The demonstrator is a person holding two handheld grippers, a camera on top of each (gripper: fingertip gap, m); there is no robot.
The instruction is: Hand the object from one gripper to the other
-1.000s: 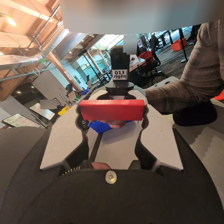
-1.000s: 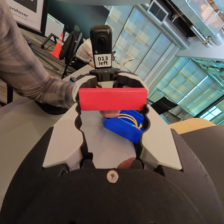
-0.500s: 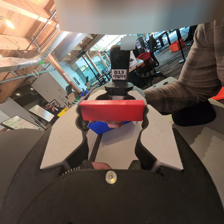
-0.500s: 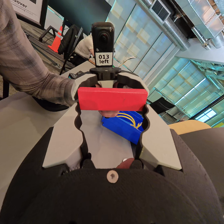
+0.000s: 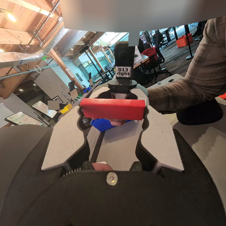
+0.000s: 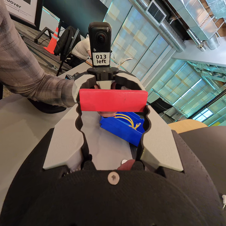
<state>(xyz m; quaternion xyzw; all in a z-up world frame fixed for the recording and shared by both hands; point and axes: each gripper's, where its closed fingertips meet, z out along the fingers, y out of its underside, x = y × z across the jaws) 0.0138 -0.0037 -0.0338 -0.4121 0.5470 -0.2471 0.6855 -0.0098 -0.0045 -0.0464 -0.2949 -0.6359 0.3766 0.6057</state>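
The red block [image 5: 113, 109] lies crosswise at the fingertips of both tools, held up in the air above a grey table [image 5: 122, 150]. In the left wrist view, the left gripper [image 5: 113, 110] has its two grey fingers [image 5: 68, 134] closed against the block's short ends, one on each side. Straight ahead of it, on the far side of the block, the right gripper [image 5: 122, 93] faces back, with its camera standing above. In the right wrist view, the right gripper [image 6: 113, 102] likewise pinches the block [image 6: 113, 100] at both ends, and the left gripper [image 6: 105, 80] sits just behind the block, facing it. Whether one tool carries more of the load cannot be told. Below and beyond the fingertips, a blue bin [image 6: 123, 130] with a yellow cable [image 6: 127, 119] rests on the table. A plaid sleeve [image 6: 24, 73] reaches in from the left of the right gripper.
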